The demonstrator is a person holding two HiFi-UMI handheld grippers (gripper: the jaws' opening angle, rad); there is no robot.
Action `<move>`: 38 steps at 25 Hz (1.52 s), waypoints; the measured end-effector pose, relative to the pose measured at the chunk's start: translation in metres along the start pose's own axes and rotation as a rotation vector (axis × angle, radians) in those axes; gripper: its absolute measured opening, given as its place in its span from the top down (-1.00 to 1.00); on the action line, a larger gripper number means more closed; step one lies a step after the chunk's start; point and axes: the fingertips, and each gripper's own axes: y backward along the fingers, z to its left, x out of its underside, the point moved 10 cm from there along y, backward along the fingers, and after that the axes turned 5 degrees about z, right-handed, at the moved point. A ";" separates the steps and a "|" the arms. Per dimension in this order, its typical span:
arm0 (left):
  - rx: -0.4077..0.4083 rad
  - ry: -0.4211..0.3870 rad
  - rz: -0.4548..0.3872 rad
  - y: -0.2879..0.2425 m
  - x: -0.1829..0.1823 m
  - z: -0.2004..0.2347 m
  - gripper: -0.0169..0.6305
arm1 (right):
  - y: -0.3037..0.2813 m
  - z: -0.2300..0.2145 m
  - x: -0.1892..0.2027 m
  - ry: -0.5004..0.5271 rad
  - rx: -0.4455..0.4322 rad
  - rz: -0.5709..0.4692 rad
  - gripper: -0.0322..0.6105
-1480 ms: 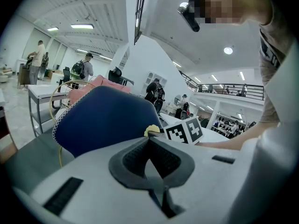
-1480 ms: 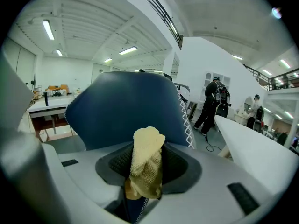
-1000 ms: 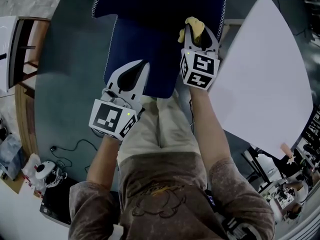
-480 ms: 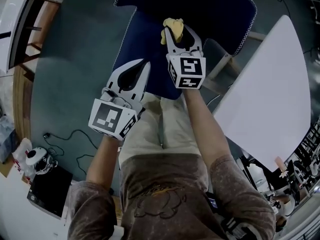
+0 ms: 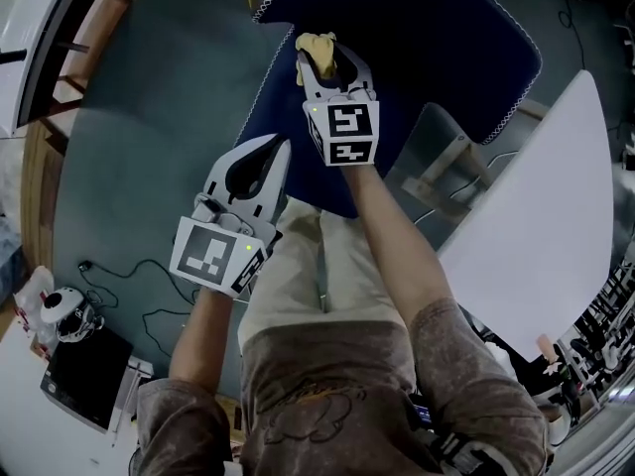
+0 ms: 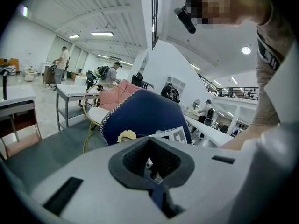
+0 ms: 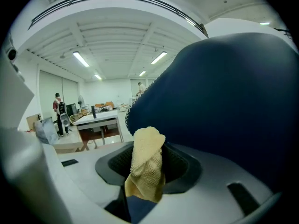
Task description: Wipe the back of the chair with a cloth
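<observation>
A dark blue chair with white stitched edging stands in front of me; its back (image 5: 437, 38) rises at the top of the head view and fills the right of the right gripper view (image 7: 233, 101). My right gripper (image 5: 319, 58) is shut on a yellow cloth (image 5: 316, 46) (image 7: 147, 162), held against the chair where seat and back meet. My left gripper (image 5: 260, 162) hangs lower, over the seat's front edge (image 5: 298, 181), shut with nothing in it. In the left gripper view the chair back (image 6: 145, 115) and the cloth (image 6: 126, 136) show beyond the jaws.
A white table (image 5: 541, 236) lies to the right of the chair. A wooden desk (image 5: 45, 147) stands at the left on grey floor, with cables (image 5: 149, 300) near my feet. Other tables and people show far off in both gripper views.
The right gripper with the cloth has slid left across the chair toward the back's left side. The view has turned, so the chair now sits more to the right. The left gripper has barely moved.
</observation>
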 end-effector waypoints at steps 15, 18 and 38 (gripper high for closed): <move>-0.042 0.021 0.015 0.004 0.007 0.037 0.92 | -0.073 0.009 0.018 0.006 -0.002 0.052 0.37; -0.043 0.023 0.024 0.003 0.009 0.037 0.92 | -0.072 0.003 0.020 0.007 0.030 0.051 0.37; 0.100 -0.038 0.063 -0.044 -0.005 0.006 0.92 | 0.017 -0.078 0.046 -0.075 0.275 0.036 0.37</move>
